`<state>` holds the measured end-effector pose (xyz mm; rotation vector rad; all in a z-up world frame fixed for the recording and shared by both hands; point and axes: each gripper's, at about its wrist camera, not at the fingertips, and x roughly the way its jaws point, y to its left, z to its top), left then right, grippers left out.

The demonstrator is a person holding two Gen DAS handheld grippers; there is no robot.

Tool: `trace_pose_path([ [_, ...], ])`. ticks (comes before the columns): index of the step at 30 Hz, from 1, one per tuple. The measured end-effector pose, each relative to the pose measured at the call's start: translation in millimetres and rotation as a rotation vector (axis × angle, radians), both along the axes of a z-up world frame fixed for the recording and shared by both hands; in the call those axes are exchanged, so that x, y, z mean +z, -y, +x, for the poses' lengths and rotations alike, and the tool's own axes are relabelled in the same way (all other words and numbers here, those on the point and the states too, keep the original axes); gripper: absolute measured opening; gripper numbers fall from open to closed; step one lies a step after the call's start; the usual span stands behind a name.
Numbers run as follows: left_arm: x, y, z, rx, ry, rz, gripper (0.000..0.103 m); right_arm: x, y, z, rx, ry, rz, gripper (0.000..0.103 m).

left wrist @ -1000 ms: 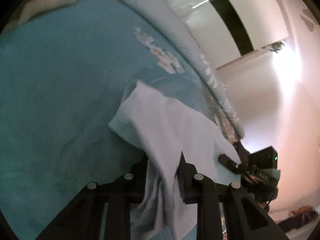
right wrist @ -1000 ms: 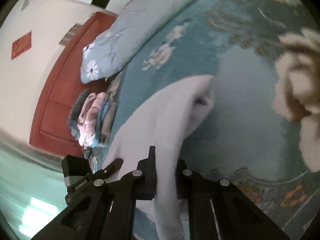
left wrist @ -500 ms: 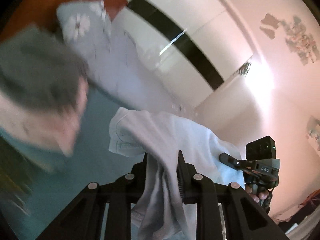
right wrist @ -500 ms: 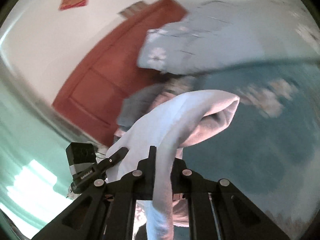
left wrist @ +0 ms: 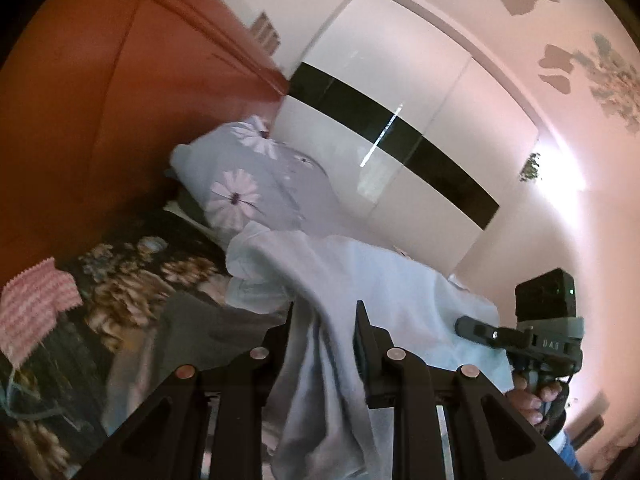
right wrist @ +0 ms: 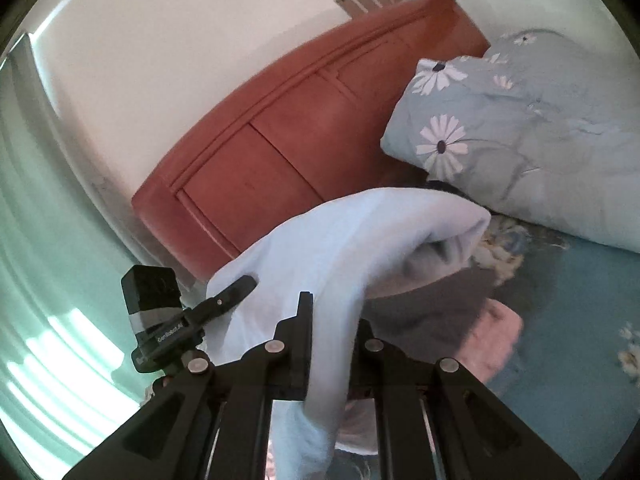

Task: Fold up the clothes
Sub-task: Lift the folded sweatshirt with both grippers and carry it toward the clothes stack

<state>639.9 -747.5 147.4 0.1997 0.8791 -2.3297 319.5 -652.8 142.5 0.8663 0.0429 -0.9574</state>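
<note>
While my left gripper (left wrist: 324, 320) pinches a bunch of the pale blue garment (left wrist: 360, 276) between nearly closed fingers, my right gripper (right wrist: 332, 320) clamps another fold of it the same way, so the cloth hangs lifted between the two, above the folded grey and pink clothes (right wrist: 460, 320) on the teal floral bedspread (right wrist: 568, 320). Its lower end drops behind my gripper frames and out of view, and which part of the garment I hold I cannot tell. Beyond lie the daisy-print pillow (right wrist: 520, 132) and red-brown headboard (right wrist: 288, 128); the pile below is blurred.
</note>
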Motion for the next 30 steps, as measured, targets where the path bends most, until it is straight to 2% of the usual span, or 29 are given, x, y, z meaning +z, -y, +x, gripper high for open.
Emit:
trace_pose_path([
  [3, -22, 36, 12, 0.006, -0.014, 0.049, 0.024, -21, 35, 8, -0.001, 0.016, 0.026, 0.01],
  [5, -42, 52, 16, 0.004, -0.005, 0.077, 0.024, -37, 43, 8, -0.002, 0.041, 0.047, 0.01],
  [8, -81, 66, 12, -0.005, 0.011, 0.141, 0.024, -77, 54, 8, -0.001, 0.039, 0.103, 0.01],
  [11, -127, 73, 8, -0.008, 0.066, 0.205, 0.025, -132, 60, 4, -0.017, 0.03, 0.227, 0.01],
  [15, -156, 70, 17, -0.025, -0.005, 0.224, 0.027, -168, 59, -8, -0.007, 0.151, 0.249, 0.009],
  [17, -162, 68, 19, -0.027, -0.023, 0.223, 0.027, -173, 58, -10, 0.0, 0.175, 0.247, 0.008],
  [21, -157, 65, 18, -0.011, -0.004, 0.223, 0.027, -167, 59, -2, -0.002, 0.124, 0.232, 0.009],
  [24, -147, 58, 23, -0.014, 0.017, 0.233, 0.033, -158, 53, 2, 0.006, 0.079, 0.239, 0.013],
  [26, -142, 52, 32, -0.008, 0.031, 0.241, 0.038, -151, 46, 2, 0.014, 0.039, 0.241, 0.017],
  [29, -131, 43, 53, 0.044, 0.064, 0.212, 0.048, -137, 30, -5, 0.007, -0.068, 0.22, 0.032],
  [30, -127, 40, 61, 0.07, 0.074, 0.203, 0.049, -133, 25, -8, -0.005, -0.109, 0.216, 0.036],
])
